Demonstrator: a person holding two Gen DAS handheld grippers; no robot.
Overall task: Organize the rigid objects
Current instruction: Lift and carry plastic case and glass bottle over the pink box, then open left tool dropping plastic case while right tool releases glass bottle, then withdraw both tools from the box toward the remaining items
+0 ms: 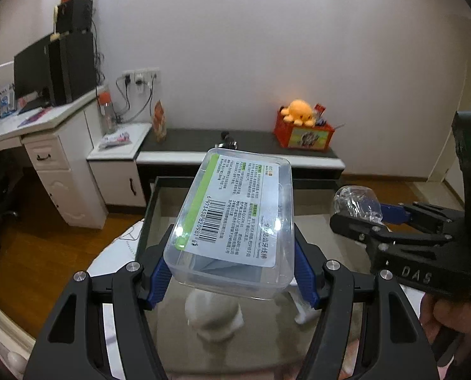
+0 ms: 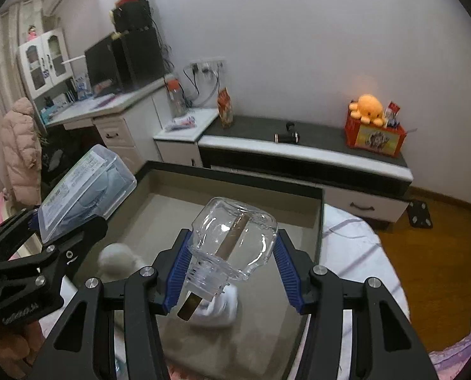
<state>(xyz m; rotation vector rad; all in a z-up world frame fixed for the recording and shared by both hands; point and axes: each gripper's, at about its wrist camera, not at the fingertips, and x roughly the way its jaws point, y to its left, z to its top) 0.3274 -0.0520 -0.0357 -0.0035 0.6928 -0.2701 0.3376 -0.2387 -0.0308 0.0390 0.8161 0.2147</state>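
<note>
My left gripper [image 1: 232,269] is shut on a clear plastic box [image 1: 235,218] with a white and green barcode label, held tilted above a dark-rimmed tray [image 1: 150,209]. The box also shows in the right wrist view [image 2: 86,190]. My right gripper [image 2: 232,269] is shut on a clear glass jar [image 2: 235,237] with a brown stick inside, held over the tray [image 2: 235,177]. The jar also shows in the left wrist view [image 1: 359,202], to the right of the box. White soft items [image 2: 118,259] lie blurred in the tray below.
A low dark-topped cabinet [image 2: 298,152] stands by the wall behind the tray, with a red box and orange plush octopus [image 2: 368,107] on it. A white desk with a monitor [image 1: 45,66] is at the left. Wooden floor lies around.
</note>
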